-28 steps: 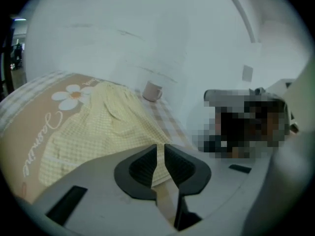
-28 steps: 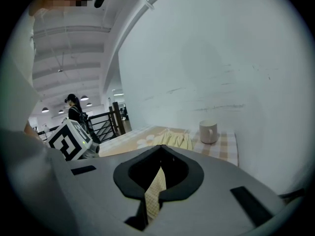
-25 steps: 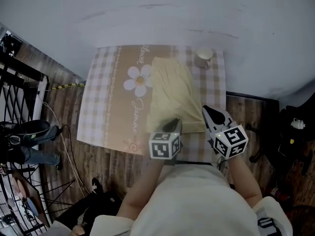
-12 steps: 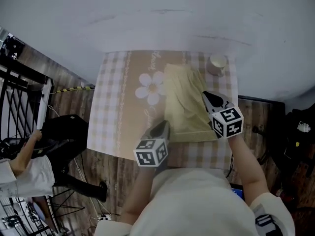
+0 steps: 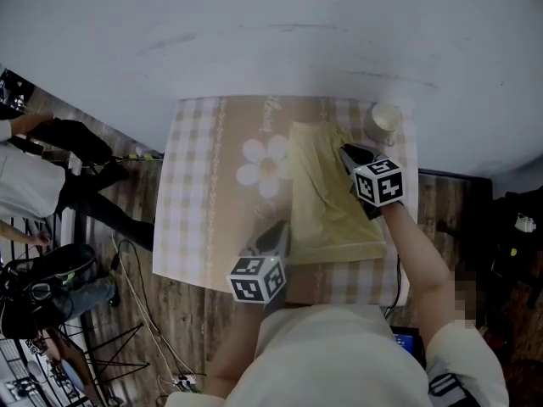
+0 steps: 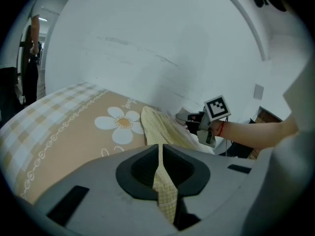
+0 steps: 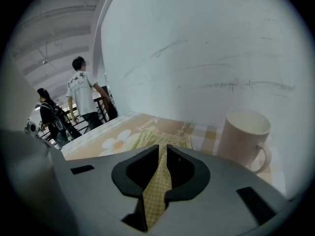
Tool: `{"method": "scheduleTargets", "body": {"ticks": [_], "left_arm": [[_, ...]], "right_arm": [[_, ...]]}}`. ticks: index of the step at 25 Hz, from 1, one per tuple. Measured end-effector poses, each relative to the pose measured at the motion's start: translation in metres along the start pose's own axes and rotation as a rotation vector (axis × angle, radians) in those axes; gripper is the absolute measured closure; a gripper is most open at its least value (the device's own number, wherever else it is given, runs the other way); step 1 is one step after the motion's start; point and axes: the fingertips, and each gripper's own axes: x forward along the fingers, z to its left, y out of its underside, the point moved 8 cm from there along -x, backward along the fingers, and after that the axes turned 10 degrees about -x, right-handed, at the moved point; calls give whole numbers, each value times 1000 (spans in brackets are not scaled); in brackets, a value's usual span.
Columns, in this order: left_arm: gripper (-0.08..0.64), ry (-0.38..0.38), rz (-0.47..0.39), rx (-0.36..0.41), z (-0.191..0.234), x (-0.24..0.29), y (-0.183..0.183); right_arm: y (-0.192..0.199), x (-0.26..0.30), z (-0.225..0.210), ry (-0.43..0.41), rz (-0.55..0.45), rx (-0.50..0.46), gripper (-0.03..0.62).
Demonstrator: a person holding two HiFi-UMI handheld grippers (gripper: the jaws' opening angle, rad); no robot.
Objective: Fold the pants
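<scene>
Soft yellow gingham pants (image 5: 327, 197) are lying in a long rectangle along the tabletop's (image 5: 204, 193) right edge. The left gripper (image 5: 277, 234) (jaws just closing) is pinching their near corner. The right gripper (image 5: 349, 153), jaws just loosening, is pinching thin cloth beside the round mug (image 5: 384, 121).

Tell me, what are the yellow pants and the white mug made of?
The pants look like thin woven cloth, maybe cotton: matte, finely checked, draping in soft folds. The mug looks ceramic: smooth, faintly shiny white, with a thick rim and handle, though hard plastic is possible.
</scene>
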Motion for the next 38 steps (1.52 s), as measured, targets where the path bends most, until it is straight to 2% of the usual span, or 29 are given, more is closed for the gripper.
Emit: {"method": "scheduleTargets", "body": {"ticks": [2,3,9,11,13,18,25,32,37,38], "left_arm": [[534,7,12,2,3,2,0],[534,8,17,1,4,3,0],[534,7,44,-2,14,8,-4],[534,9,52,-4,17,10,-5],[534,12,60,-4,19,14,-6],[534,27,80,2,17,23,-7],[534,51,91,15,10,32,-8],[534,52,71,79,11,53,-36],[534,34,60,113,16,87,-70],[534,34,58,117,16,94,-77]], "right_arm": [[9,14,-4,-8,55,22,503],[13,20,-6,-11,80,31,492],[24,41,-11,-15,150,57,495],[25,44,-12,-11,163,48,522],[23,44,-12,-9,167,17,571],[15,37,-18,-13,163,-88,578],[6,31,-44,53,207,-179,578],[12,38,-50,99,268,-158,578],[4,34,-49,78,201,-68,572],[1,32,-49,71,179,-40,547]]}}
